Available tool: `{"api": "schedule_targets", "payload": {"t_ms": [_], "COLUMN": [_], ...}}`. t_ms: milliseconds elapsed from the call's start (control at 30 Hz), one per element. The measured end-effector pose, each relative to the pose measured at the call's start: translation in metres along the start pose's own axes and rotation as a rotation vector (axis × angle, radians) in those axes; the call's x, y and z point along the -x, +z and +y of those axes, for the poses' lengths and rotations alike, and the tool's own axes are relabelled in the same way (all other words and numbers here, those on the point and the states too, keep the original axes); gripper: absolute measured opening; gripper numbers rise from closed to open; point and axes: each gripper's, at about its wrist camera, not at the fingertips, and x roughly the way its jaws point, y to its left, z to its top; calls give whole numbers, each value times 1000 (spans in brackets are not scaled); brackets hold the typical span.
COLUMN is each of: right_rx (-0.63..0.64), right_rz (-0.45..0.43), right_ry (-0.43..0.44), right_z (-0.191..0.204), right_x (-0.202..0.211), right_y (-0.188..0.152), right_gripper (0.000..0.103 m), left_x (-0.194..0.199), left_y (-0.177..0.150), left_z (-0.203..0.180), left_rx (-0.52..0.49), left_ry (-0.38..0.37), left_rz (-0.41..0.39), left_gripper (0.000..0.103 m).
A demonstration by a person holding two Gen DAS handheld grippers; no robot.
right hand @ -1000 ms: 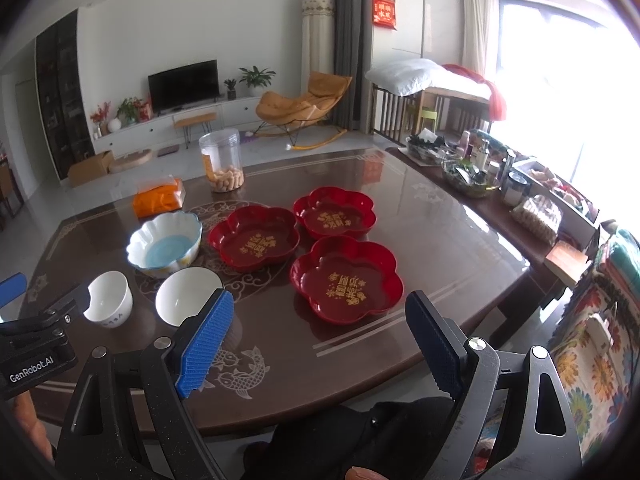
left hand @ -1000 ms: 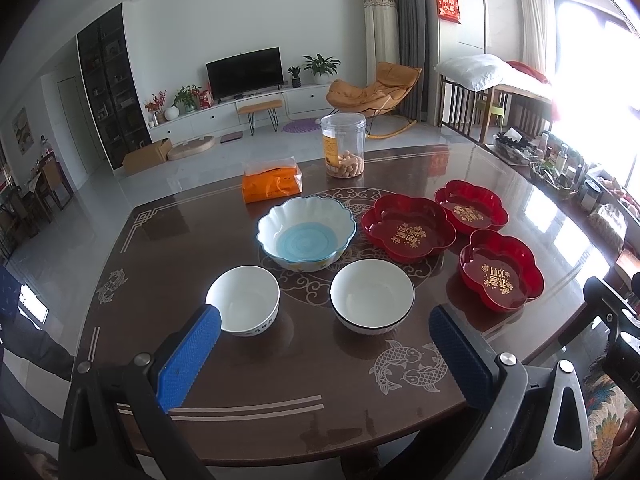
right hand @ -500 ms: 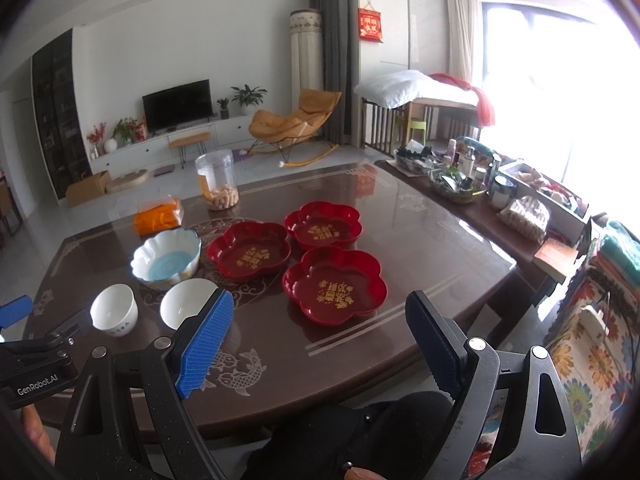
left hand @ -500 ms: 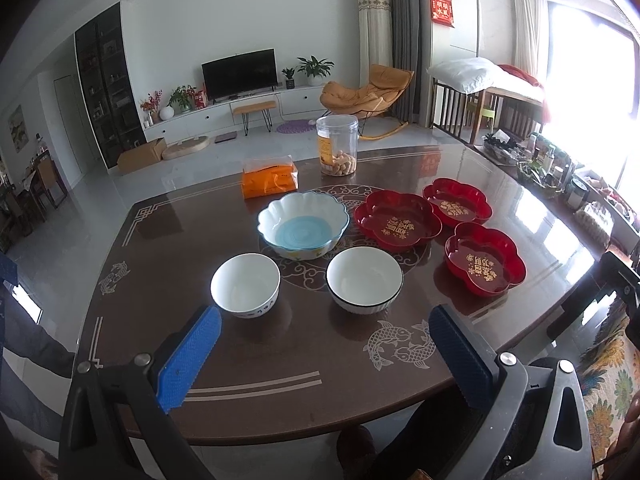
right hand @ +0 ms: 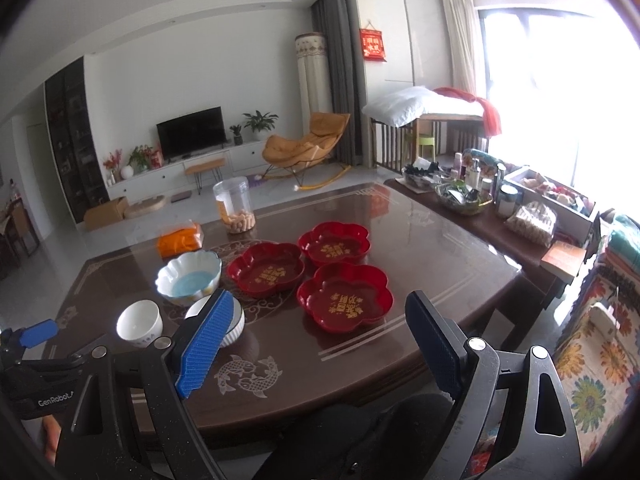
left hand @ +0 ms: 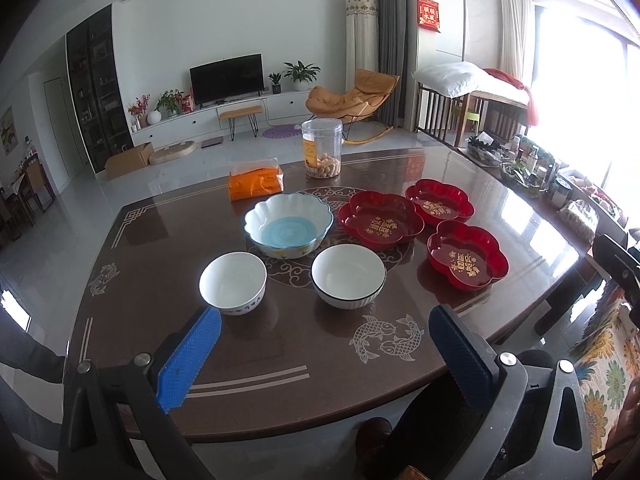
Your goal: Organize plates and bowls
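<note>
On the dark table [left hand: 280,344] stand three red flower-shaped plates: one in the middle [left hand: 380,225], one behind it [left hand: 439,201], one nearest the right edge [left hand: 467,255]. A scalloped bowl with a blue inside [left hand: 288,230] sits left of them. In front are a small white bowl [left hand: 233,282] and a wider white bowl [left hand: 348,276]. My left gripper [left hand: 324,354] is open and empty above the near table edge. My right gripper [right hand: 320,344] is open and empty, held near the front edge before the nearest red plate [right hand: 345,297].
An orange packet [left hand: 256,184] and a clear jar of snacks [left hand: 321,154] stand at the back of the table. A side bench with bottles and baskets [right hand: 480,196] runs along the right. A patterned cushion [right hand: 596,364] lies at right.
Both grippers have pulled back and risen from the table, so the dishes look smaller and farther. Nothing on the table has moved. Both stay open.
</note>
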Motion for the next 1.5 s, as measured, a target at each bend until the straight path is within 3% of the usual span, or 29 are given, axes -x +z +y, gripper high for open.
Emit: {"api": "schedule_targets", "payload": {"t_ms": [200,333,467,567,767,867,1033,1133,1200,1400,1500], "right_rx": [0,-17,-27,-23,-34,-44,-23,-20,-6,18,65], "right_rz": [49,93,114,127,144,143,150,173,158,168,173], "right_ry": [-4,-9,-3,4,12,6,0,30,32,12,-23], "right_z": [-3,-8,-11,-11,-14,-17,-12,-8,-6,-1,6], "right_x": [-27,-47,-60,-66,-74,-76,-82,-87,-80,-85,-89], "right_y": [-5,-8,-9,-11,-16,-14,-12,-9,-7,-5,-4], "right_gripper": [90,90,90,90,90,90,90,90,90,90,90], "left_x": [-30,-52,-73,-81,-95,-89,-73,-64,-54,-62,-67], "left_y": [5,1,0,0,-4,-3,10,6,2,11,12], "left_z": [-6,-14,-7,-4,1,-1,5,7,5,-2,-1], "left_rx": [-10,-46,0,2,68,60,110,96,81,88,85], "left_ry": [-51,-5,16,27,-61,16,32,37,59,9,18], "left_rz": [7,33,100,104,140,104,84,118,101,97,100], "left_gripper": [103,103,103,103,103,103,103,103,103,103,103]}}
